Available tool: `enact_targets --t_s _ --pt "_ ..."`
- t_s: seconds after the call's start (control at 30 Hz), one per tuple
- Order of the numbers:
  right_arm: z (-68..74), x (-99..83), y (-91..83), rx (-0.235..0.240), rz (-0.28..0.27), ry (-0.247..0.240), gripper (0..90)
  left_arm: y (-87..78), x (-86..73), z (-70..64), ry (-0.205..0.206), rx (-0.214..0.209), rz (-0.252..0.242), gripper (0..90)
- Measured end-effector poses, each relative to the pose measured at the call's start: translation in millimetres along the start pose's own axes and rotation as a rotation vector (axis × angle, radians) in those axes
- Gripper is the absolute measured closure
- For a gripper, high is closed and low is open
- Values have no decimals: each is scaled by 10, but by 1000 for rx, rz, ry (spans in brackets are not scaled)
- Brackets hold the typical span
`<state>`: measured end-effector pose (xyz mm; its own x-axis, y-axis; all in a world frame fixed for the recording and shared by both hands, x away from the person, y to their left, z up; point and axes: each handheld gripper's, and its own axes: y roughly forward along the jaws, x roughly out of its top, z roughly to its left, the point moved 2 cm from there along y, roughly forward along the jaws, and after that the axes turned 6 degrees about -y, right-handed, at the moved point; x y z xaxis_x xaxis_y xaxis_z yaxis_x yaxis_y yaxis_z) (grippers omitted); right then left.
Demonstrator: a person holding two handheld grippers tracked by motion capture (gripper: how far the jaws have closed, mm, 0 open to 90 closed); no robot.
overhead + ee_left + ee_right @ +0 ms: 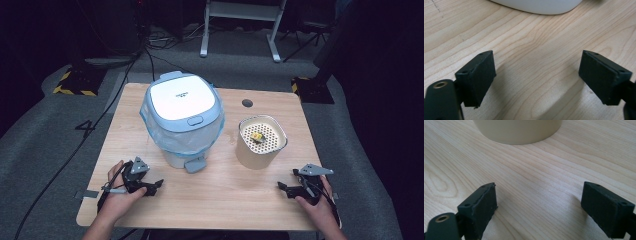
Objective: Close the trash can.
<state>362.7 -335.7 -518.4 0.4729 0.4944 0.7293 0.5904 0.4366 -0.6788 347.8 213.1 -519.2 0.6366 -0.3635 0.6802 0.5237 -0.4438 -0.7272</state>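
Both grippers rest low on the wooden table (220, 195), jaws spread wide around bare wood. The left gripper (150, 186) sits near the lidded bin (182, 117); the right gripper (290, 189) sits near the cream perforated container (261, 142), neither touching.

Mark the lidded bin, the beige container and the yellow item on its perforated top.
lidded bin (181, 100), high view, middle of its white lid
beige container (255, 156), high view, side wall
yellow item (256, 136), high view, its centre

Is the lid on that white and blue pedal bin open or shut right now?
Shut. The white and blue pedal bin has its flat white lid lying level on the rim, with the clear liner bag bunched beneath it.
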Motion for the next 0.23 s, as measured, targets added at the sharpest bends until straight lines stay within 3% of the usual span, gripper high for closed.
enact_targets --t_s 0.23 --pt "0 0 0 -1 1 0 131 2 -1 -2 -4 1 0 125"
